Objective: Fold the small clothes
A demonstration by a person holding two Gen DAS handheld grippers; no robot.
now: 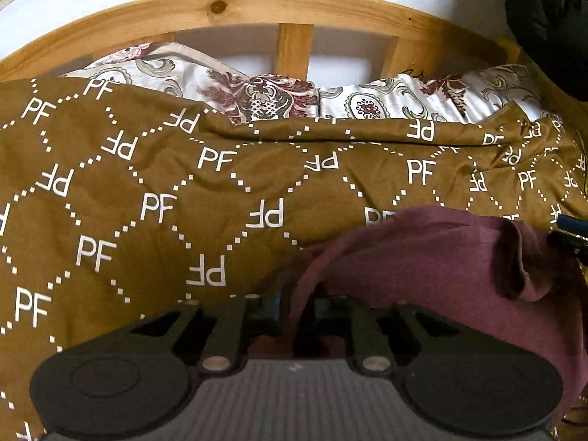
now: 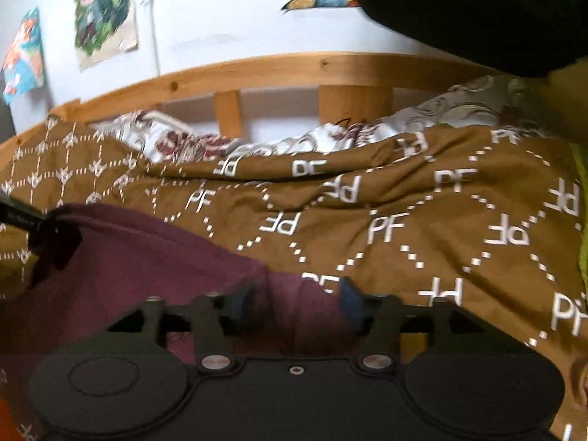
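Observation:
A maroon garment (image 1: 422, 257) lies on a brown bedspread (image 1: 147, 183) printed with white letters. My left gripper (image 1: 296, 305) is low over the garment's left edge. Its fingers stand a little apart, and the cloth's hem runs up between them, loose. In the right wrist view the same garment (image 2: 147, 257) fills the lower left. My right gripper (image 2: 296, 297) is open wide over its right edge, with cloth lying between the blue pads (image 2: 349, 294) but not pinched. Each view catches the other gripper's tip at the garment's far side.
A wooden headboard (image 1: 257, 3) with slats runs behind the bed, and patterned pillows (image 1: 264, 95) lie against it. Posters (image 2: 103, 11) hang on the white wall. A dark mass (image 2: 477, 7) fills the upper right. Something yellow-green (image 2: 580, 220) shows at the right edge.

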